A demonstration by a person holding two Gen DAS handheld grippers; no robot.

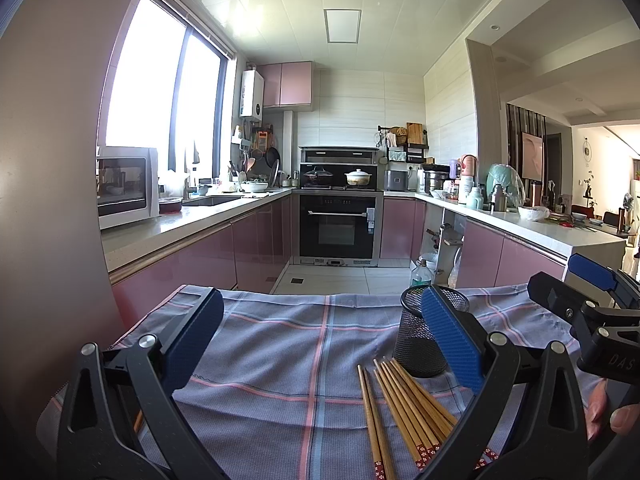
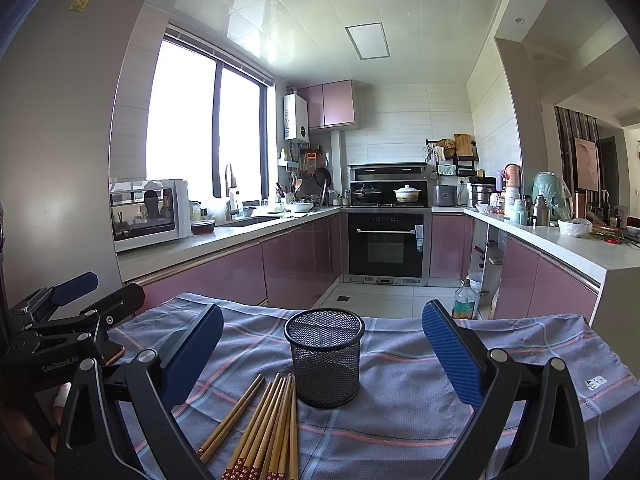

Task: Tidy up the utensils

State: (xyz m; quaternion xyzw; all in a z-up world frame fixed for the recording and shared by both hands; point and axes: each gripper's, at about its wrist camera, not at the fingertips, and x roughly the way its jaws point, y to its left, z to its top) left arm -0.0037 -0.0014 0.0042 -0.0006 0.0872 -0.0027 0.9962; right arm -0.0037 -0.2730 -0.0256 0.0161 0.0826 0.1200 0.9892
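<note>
Both claws gape wide, nothing between the blue-padded fingers. Left gripper (image 1: 320, 344) hovers over the blue-grey checked cloth with pink and blue stripes (image 1: 280, 360), its right finger overlapping the view of the black wire-mesh cylindrical holder (image 1: 416, 336). Right gripper (image 2: 322, 356) hovers over the same cloth (image 2: 400, 400), the mesh holder (image 2: 325, 356) upright and centred between its spread fingers, not touched. Bundle of brown bamboo chopsticks with red flower-print ends (image 2: 268, 428) lies flat on the cloth just in front-left of the holder, tips pointing toward its base, a pair slightly splayed off to the left; in the left view the same chopsticks (image 1: 404, 404) fan out near the holder's base, under the right finger. Holder looks empty in the right view. Each gripper shows at the edge of the other's view: right one (image 1: 592, 304) at far right, left one (image 2: 72, 312) at far left. Kitchen behind: pink cabinets, black built-in oven (image 2: 386, 244), white microwave (image 1: 126, 186) on the left counter.
</note>
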